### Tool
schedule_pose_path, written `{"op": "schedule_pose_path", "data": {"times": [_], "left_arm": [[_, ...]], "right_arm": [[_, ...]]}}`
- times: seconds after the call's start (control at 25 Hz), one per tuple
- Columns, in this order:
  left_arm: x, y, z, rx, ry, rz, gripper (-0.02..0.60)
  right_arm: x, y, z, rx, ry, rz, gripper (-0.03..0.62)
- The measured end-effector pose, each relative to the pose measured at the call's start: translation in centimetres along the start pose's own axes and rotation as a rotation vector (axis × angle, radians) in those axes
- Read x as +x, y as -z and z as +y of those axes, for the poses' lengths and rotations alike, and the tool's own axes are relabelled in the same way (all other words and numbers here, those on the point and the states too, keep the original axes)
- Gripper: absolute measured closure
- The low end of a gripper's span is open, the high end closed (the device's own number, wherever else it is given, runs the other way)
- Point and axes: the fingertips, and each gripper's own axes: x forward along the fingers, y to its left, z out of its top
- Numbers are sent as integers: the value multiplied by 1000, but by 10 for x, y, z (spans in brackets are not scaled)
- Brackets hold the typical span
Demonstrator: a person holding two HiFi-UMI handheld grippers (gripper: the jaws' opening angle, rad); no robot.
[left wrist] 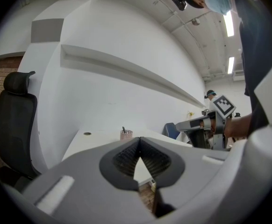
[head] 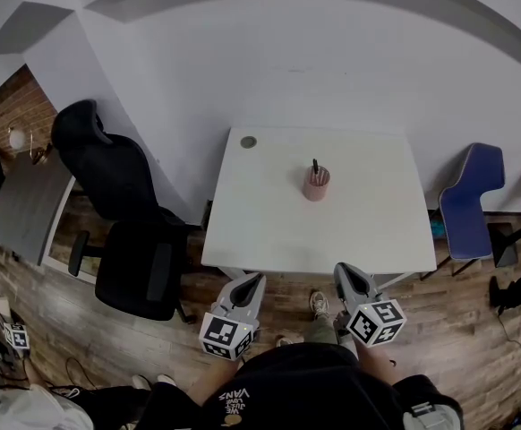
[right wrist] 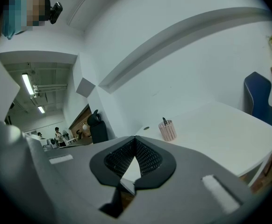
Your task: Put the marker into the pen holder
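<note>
Table (head: 269, 231) holds one pen holder (head: 315, 187) containing one marker (head: 314, 165).

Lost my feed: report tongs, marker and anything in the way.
Left tongs shut, empty. Right tongs shut, empty. Marker stands in the pink pen holder on the white table. Nothing in the way.

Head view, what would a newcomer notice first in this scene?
The pink pen holder stands near the middle of the white table, a dark marker standing in it. At the table's near edge the left gripper and right gripper are both shut and empty. A black office chair sits left of the table.
</note>
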Motion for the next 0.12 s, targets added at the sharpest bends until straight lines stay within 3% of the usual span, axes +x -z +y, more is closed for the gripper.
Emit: {"op": "schedule_pose_path", "data": {"times": [0.12], "left_arm": [[3, 0, -1, -2, 1, 2, 529]], "right_arm": [[1, -2, -2, -6, -1, 0, 592]]}}
